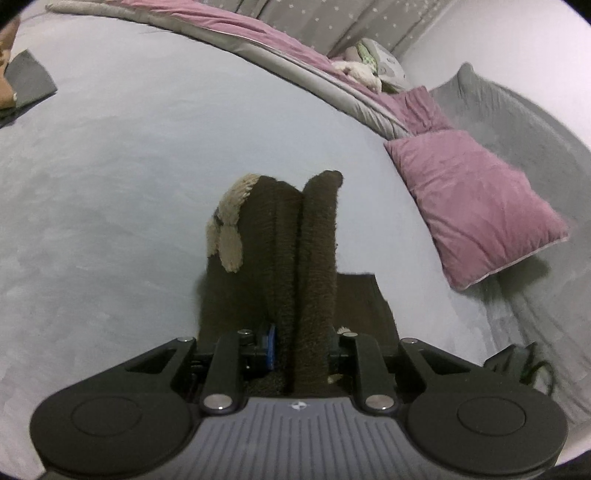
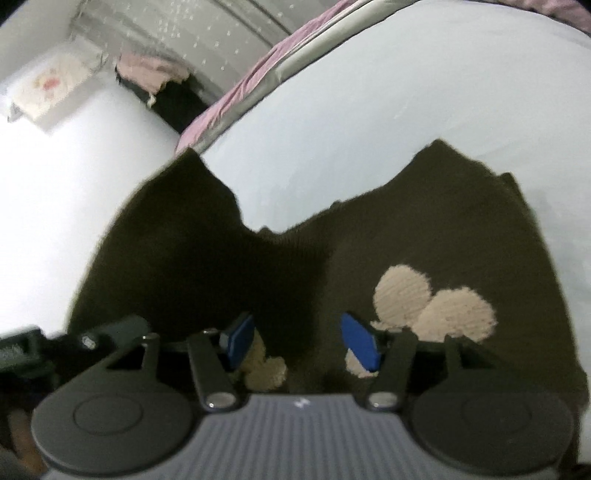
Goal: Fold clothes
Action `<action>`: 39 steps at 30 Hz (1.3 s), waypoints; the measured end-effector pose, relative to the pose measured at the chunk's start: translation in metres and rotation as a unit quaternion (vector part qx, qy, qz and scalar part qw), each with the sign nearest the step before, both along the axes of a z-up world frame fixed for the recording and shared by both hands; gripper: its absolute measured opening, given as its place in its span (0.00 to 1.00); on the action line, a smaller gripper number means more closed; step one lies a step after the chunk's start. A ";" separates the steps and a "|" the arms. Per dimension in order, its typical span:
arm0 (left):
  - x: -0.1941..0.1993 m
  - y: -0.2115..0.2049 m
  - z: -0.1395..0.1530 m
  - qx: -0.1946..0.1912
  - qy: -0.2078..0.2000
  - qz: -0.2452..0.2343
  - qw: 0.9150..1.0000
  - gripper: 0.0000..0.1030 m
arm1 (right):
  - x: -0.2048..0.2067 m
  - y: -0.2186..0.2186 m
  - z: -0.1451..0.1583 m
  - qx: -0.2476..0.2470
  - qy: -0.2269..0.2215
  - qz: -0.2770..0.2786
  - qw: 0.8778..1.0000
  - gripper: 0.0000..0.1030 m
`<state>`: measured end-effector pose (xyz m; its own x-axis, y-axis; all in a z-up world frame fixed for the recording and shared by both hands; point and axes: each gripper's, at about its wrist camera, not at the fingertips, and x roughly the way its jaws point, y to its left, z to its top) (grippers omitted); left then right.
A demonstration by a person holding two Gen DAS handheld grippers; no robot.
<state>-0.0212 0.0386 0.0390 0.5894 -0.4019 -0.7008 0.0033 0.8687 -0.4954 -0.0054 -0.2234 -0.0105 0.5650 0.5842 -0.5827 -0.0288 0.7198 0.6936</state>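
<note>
Pale grey-blue bed [image 1: 129,155] filling most of both views, bare sheet stretching to a grey-and-pink quilt [image 1: 280,40] bunched along its far edge. Grey starred curtain [image 1: 332,18] hanging behind the quilt. Two pink pillows [image 1: 476,206] lying at the bed's right side in the left wrist view, one just behind the other, with a grey blanket [image 1: 524,122] heaped beyond them. Small soft toy [image 1: 358,70] resting on the quilt near the pillows.

Dark brown knitted sweater [image 2: 221,266] with cream fleecy patches [image 2: 428,306] partly lifted off the bed, spread wide and sagging in the middle in the right wrist view, two peaks of fabric standing up at either side. Rest of the sweater lying flat on the sheet below, seen in the left wrist view.

Left gripper [image 1: 299,347] clamped narrow on a thick double fold of the sweater, the fold rising upright between the fingers, one blue pad [image 1: 271,347] showing against the knit. Right gripper [image 2: 301,343] held over the sweater's lower part, blue-padded fingers [image 2: 360,343] set fairly wide apart with a ridge of dark knit between them; no telling whether the pads press the cloth. Right wrist view blurred.

Folded dark grey cloth [image 1: 29,81] lying well apart at the bed's far left corner.
</note>
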 end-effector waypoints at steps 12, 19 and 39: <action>-0.004 -0.102 -0.027 0.138 0.004 -0.033 0.990 0.22 | 0.010 -0.055 -0.012 0.114 0.032 -0.083 0.990 0.61; -0.008 -0.132 -0.051 0.165 0.014 -0.057 0.985 0.32 | 0.027 -0.062 -0.030 0.139 0.053 -0.076 0.986 0.72; -0.028 -0.054 -0.015 -0.023 -0.034 -0.178 0.983 0.47 | 0.032 -0.050 -0.041 0.116 0.058 -0.056 0.990 0.51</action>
<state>-0.0488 -0.0159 0.0244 0.4507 -0.6220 -0.6403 0.3378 0.7827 -0.5227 0.0268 -0.2739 -0.0519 0.5709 0.6478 -0.5045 0.1308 0.5348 0.8348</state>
